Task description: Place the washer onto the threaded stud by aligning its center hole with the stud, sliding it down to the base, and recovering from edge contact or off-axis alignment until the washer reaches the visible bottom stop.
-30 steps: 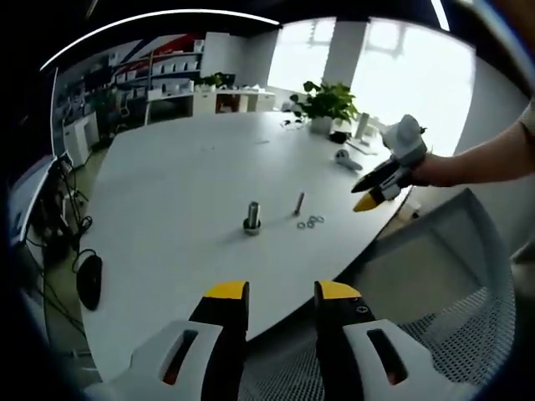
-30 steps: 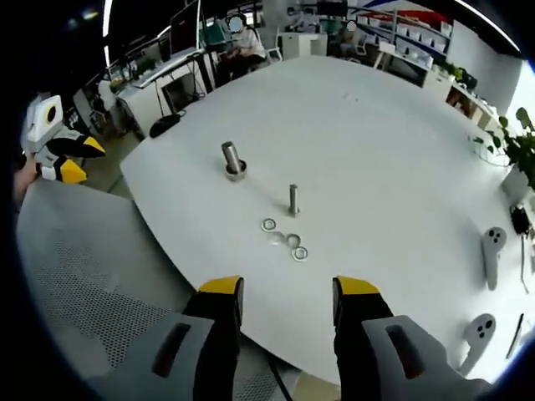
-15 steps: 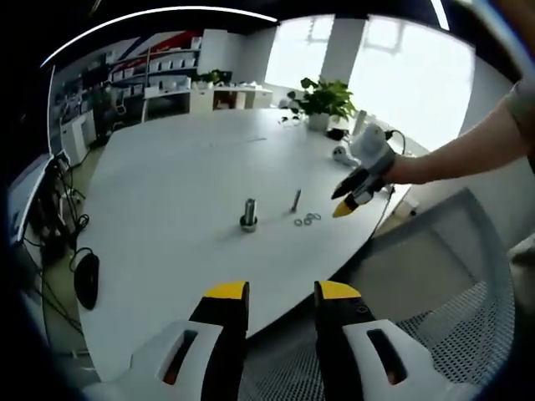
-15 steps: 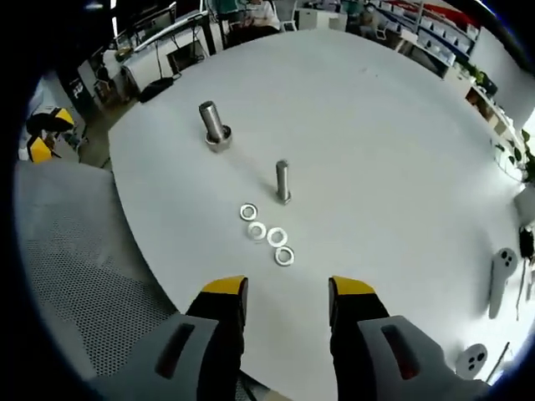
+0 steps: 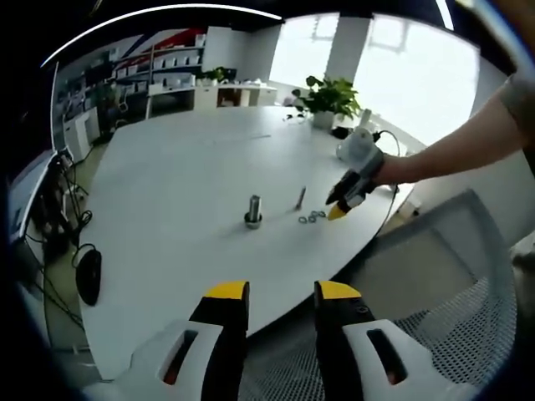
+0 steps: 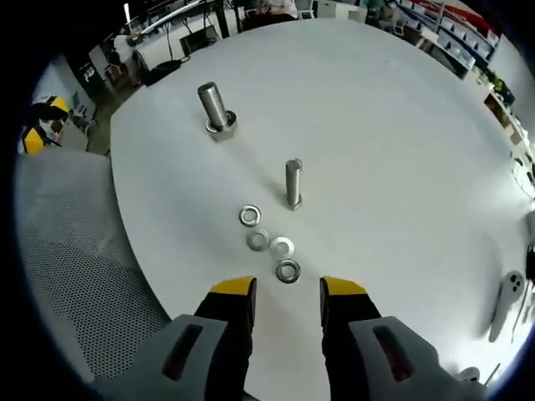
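Several steel washers (image 6: 270, 242) lie in a short row on the white table (image 6: 393, 142). Just beyond them a thin threaded stud (image 6: 293, 183) stands upright, and a thicker stud on a nut base (image 6: 216, 109) stands further off. My right gripper (image 6: 287, 290) hovers open right above the nearest washer (image 6: 288, 271), holding nothing. In the left gripper view the washers (image 5: 311, 218), thin stud (image 5: 300, 198) and thick stud (image 5: 253, 210) sit mid-table, with the right gripper (image 5: 337, 208) beside the washers. My left gripper (image 5: 280, 294) is open and empty, off the table's near edge.
A grey mesh chair (image 6: 75, 251) stands by the table edge under both grippers. White controllers (image 6: 504, 292) lie at the table's far side, a potted plant (image 5: 328, 98) beyond. A black mouse (image 5: 88, 276) rests at the left edge.
My right gripper has moved down and closer to the washers, its jaws narrowing a little. The left gripper has stayed about where it was.
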A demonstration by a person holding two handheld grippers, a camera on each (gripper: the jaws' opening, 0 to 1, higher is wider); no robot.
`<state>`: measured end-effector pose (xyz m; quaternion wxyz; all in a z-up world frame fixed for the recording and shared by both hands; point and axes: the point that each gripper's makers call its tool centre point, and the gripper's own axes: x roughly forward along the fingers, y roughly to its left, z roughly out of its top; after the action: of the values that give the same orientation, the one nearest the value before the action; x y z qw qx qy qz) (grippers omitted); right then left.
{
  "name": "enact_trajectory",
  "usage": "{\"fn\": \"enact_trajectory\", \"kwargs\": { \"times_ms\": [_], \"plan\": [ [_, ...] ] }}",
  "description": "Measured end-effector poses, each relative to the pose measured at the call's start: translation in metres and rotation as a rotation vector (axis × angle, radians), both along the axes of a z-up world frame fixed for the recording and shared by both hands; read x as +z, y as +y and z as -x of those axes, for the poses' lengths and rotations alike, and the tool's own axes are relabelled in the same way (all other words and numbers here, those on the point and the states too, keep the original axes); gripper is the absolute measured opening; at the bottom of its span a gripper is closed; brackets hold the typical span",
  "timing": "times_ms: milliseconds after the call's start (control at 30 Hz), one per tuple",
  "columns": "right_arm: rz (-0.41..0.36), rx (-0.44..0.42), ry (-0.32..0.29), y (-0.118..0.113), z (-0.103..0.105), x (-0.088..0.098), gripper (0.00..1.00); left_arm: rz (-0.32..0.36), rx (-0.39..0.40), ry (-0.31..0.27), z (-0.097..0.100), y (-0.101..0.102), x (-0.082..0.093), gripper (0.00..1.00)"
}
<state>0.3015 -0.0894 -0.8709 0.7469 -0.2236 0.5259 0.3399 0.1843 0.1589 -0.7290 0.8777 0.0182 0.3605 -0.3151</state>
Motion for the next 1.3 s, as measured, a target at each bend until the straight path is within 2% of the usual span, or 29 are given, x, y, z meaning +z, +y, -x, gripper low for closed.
{"fn": "enact_trajectory", "kwargs": {
  "times_ms": [167,300,567,733,867,967,1300],
  "plan": [
    [0.010,0.025,0.014,0.0049,0.0001,-0.0018,0.27,-0.004,-0.001,0.004,0.0003,0.0002,-0.0012,0.29],
    [0.067,0.105,0.018,0.0042,0.0012,-0.0068,0.27,-0.006,-0.001,0.008,0.0005,0.0004,-0.0018,0.29],
    [0.084,0.122,0.043,0.0040,-0.0037,-0.0066,0.23,-0.009,0.004,0.017,0.0008,0.0016,-0.0033,0.29],
    [0.169,0.274,0.067,0.0045,0.0007,-0.0069,0.23,-0.005,0.008,0.012,-0.0001,0.0019,-0.0025,0.29],
    [0.182,0.274,0.083,0.0059,-0.0005,-0.0082,0.23,-0.010,0.007,0.015,0.0003,0.0020,-0.0032,0.28],
    [0.190,0.321,0.084,0.0054,-0.0002,-0.0081,0.23,-0.008,0.010,0.013,-0.0001,0.0023,-0.0028,0.28],
    [0.208,0.359,0.079,0.0051,-0.0028,-0.0081,0.16,-0.011,0.009,0.018,0.0006,0.0026,-0.0035,0.28]
  ]
}}
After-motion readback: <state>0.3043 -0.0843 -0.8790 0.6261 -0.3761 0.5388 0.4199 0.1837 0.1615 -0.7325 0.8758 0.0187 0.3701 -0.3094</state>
